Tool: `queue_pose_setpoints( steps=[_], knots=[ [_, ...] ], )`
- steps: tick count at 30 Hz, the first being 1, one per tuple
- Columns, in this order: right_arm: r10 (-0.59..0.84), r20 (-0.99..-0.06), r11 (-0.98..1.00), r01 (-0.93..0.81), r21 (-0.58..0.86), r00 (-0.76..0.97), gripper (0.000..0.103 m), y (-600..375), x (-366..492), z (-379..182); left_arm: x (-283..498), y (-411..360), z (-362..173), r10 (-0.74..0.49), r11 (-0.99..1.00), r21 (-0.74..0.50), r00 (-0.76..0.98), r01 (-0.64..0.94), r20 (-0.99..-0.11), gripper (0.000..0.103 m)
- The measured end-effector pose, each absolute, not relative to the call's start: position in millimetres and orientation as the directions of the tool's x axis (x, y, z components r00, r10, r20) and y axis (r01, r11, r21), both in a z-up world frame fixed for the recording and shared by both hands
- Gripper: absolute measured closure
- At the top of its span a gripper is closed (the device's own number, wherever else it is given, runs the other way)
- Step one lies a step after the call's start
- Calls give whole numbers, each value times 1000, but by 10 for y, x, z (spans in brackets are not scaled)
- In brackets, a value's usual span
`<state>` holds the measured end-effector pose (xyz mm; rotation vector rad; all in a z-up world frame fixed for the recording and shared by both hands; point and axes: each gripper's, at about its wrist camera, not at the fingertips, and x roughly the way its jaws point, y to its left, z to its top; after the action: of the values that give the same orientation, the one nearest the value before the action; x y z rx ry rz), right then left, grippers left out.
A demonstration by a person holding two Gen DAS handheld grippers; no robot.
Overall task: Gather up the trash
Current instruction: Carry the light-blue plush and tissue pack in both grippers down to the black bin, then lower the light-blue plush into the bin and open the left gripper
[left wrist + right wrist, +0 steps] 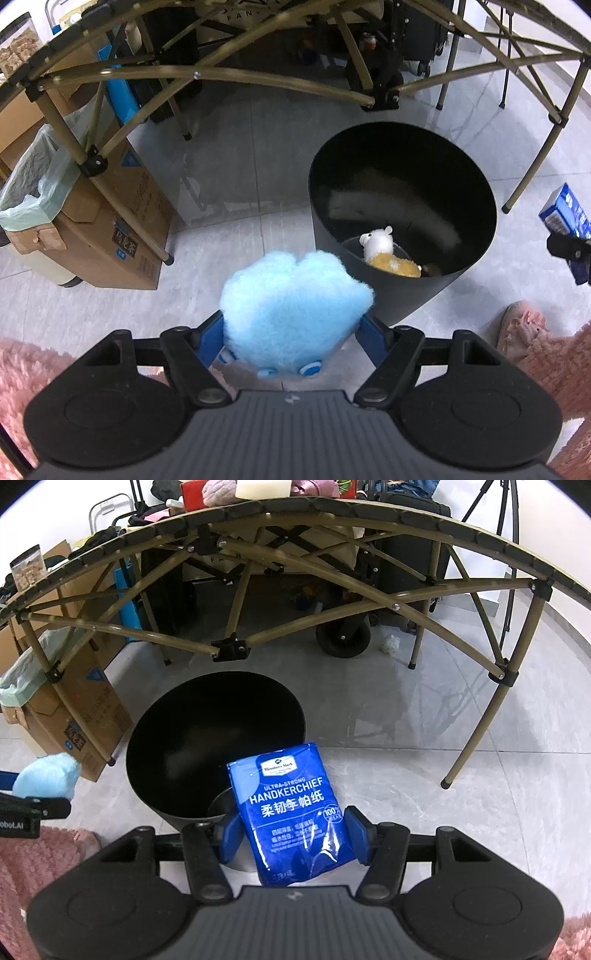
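Note:
My left gripper (291,332) is shut on a fluffy light-blue plush toy (291,306), held just left of and in front of a black round bin (402,199). Inside the bin lies a small white and yellow plush animal (384,251). My right gripper (290,830) is shut on a blue handkerchief tissue pack (291,808), held at the near right rim of the same black bin (214,738). The left gripper with the blue plush toy (48,775) shows at the left edge of the right wrist view, and the tissue pack (565,210) at the right edge of the left wrist view.
A folding table frame (229,646) with olive legs arches over the floor behind the bin. A cardboard box (110,221) with a green bag liner (33,181) stands at the left. A pink fuzzy slipper (521,325) is near the bin's right. Grey tiled floor surrounds it.

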<state>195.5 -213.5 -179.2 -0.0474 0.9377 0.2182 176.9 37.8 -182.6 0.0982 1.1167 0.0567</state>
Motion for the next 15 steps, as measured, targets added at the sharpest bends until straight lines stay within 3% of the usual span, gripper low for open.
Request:
queue_pose_setpoints(
  steps=[15],
  knots=[
    [147,-801,981,-187,45,581,46,-2168,2127,-1882,2070,-11,-1942,60,992,100,419,75,-906,28]
  ],
)
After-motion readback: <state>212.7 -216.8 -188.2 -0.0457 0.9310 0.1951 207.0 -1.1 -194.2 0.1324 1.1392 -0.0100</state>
